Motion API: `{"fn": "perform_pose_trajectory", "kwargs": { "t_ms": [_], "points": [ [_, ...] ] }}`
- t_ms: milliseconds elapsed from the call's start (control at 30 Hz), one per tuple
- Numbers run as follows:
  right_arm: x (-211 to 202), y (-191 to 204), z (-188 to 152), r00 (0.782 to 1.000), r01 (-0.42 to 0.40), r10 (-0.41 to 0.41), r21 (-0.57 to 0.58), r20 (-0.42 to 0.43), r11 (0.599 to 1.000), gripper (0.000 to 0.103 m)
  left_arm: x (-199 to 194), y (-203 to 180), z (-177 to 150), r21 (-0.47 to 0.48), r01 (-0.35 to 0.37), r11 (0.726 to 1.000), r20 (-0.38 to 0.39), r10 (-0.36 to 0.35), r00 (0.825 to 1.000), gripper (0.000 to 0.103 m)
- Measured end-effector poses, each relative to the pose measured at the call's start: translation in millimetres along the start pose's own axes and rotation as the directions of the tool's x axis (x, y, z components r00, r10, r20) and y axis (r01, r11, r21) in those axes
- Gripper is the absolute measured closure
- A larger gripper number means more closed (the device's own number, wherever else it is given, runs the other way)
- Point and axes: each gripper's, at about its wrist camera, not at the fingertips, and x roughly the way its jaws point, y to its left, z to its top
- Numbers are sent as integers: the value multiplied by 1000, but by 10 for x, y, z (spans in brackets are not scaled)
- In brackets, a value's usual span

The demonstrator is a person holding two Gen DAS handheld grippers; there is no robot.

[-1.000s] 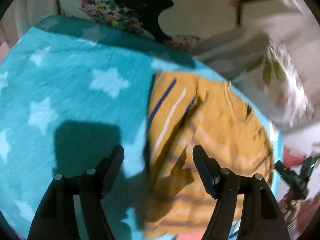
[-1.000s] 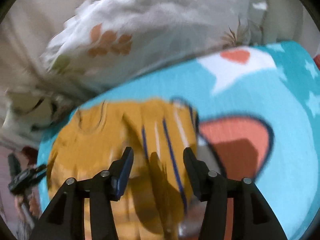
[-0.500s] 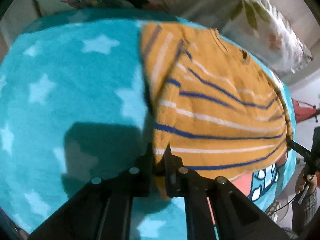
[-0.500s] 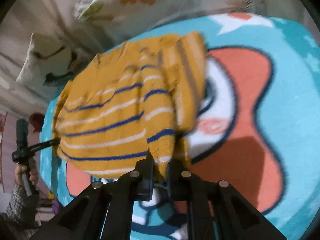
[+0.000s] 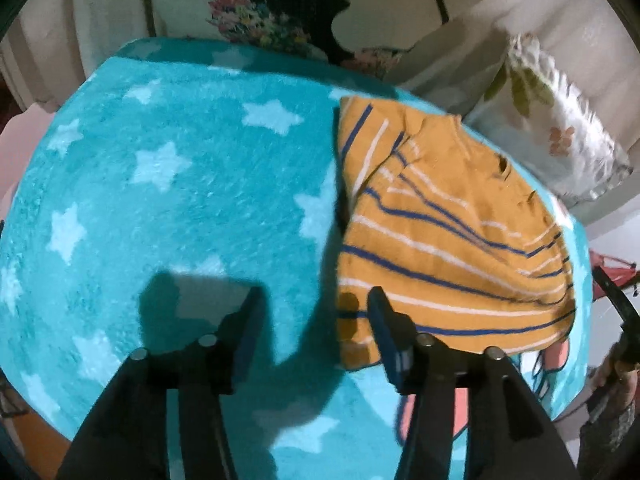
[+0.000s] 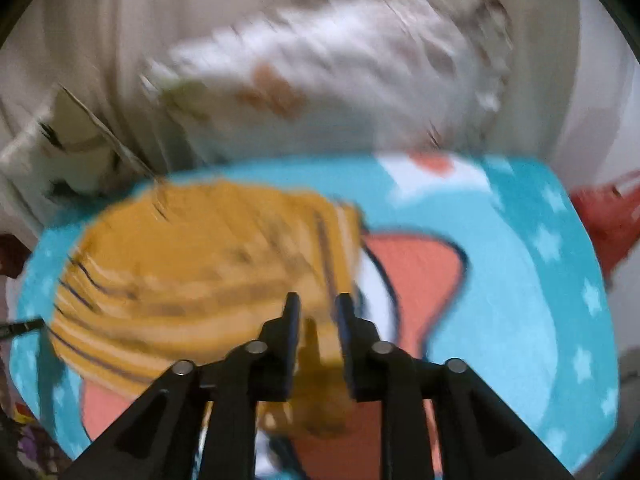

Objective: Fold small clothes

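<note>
Striped shirt lies ahead-right of left tongs, directly ahead of right tongs.

We see the mustard striped shirt (image 5: 448, 240) flat on the teal star blanket (image 5: 168, 200), hem edge running left to right. Left tongs (image 5: 314, 320) apart, right finger overlapping the hem corner. Right tongs (image 6: 316, 316) part-way apart, blurred; hem corner between them, grip cannot be told. Floral pillow (image 5: 560, 136) lies beyond; room dim.

Bare blanket (image 5: 168, 208) left of shirt (image 5: 448, 240); pillow (image 5: 560, 136) crowding behind.
</note>
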Motion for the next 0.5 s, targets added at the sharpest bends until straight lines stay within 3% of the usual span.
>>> {"fn": "perform_pose_trajectory", "kwargs": {
  "t_ms": [67, 233, 300, 367, 433, 500],
  "points": [
    [134, 153, 90, 998, -64, 63, -24, -9, 998, 61, -59, -70, -15, 15, -12, 1000, 26, 12, 1000, 47],
    [863, 414, 245, 979, -126, 119, -33, -167, 991, 67, -134, -353, -103, 97, -93, 991, 71, 87, 994, 41],
    [1177, 338, 262, 971, -86, 87, 13, -221, 996, 68, -163, -403, -145, 110, -100, 989, 76, 92, 993, 37],
    [1353, 268, 296, 972, -69, 77, 44, -222, 997, 68, -186, -406, -177, 107, -105, 989, 76, 97, 992, 35],
    [1404, 271, 386, 973, -53, 61, 41, -224, 998, 69, -234, -341, -197, 81, -113, 990, 81, 106, 991, 35],
    [1328, 393, 472, 975, 5, -5, -2, -220, 1000, 68, -260, -263, -201, 55, -116, 992, 83, 111, 990, 34]
  ]
}}
